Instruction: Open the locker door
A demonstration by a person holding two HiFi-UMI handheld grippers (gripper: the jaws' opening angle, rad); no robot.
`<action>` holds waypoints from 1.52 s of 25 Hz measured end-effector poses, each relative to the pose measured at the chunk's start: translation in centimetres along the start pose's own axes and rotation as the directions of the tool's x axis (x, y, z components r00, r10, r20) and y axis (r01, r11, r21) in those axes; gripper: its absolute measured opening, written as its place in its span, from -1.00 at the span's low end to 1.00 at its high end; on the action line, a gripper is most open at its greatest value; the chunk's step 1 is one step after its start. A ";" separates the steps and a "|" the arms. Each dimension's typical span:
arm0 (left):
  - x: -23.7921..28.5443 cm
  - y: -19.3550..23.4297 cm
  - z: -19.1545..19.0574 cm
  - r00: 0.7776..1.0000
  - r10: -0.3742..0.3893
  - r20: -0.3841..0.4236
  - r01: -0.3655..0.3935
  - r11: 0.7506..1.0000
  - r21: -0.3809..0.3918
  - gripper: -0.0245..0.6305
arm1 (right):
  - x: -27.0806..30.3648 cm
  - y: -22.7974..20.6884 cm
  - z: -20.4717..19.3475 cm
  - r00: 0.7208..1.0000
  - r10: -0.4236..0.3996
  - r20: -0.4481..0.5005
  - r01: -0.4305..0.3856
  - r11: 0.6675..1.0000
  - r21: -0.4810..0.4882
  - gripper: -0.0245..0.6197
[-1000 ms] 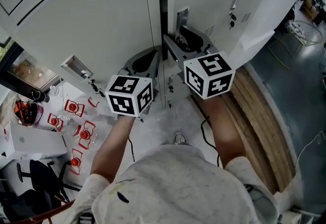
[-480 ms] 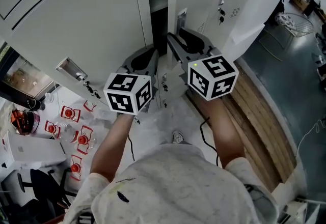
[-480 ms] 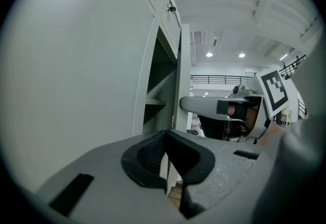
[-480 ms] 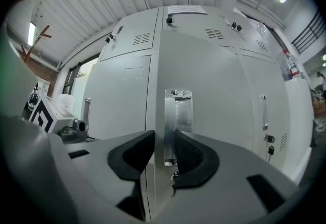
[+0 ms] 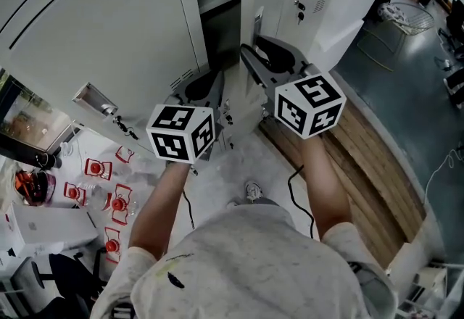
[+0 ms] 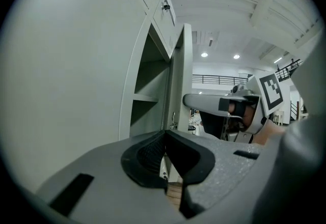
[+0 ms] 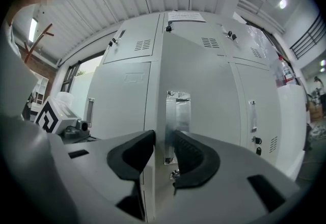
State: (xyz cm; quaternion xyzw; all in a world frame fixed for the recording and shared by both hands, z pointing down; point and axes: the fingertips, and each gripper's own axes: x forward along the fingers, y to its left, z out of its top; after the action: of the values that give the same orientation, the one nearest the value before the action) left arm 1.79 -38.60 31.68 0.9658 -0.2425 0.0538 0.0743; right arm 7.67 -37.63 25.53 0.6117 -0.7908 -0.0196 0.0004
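Clamping the locker door (image 7: 204,80) handle (image 7: 178,111) at 12 o'clock, our right fingers (image 7: 192,159) are easing open; left fingers (image 6: 147,159) clenched, empty.

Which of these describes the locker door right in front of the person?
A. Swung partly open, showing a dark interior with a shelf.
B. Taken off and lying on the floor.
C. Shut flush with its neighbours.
A: the locker door stands away from its frame, and the dark opening beside it shows a shelf inside.
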 end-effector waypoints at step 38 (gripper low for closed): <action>4.7 -11.7 -1.5 0.965 -0.258 -0.036 0.258 0.966 0.001 -0.90 | -11.8 -7.1 0.0 0.971 -0.241 0.010 0.240 0.971 0.018 -0.70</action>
State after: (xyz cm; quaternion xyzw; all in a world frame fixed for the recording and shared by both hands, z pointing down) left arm 11.41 -30.32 32.42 0.9883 -0.1131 0.0613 0.0820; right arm 17.47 -28.03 25.55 0.7029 -0.7110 -0.0165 -0.0120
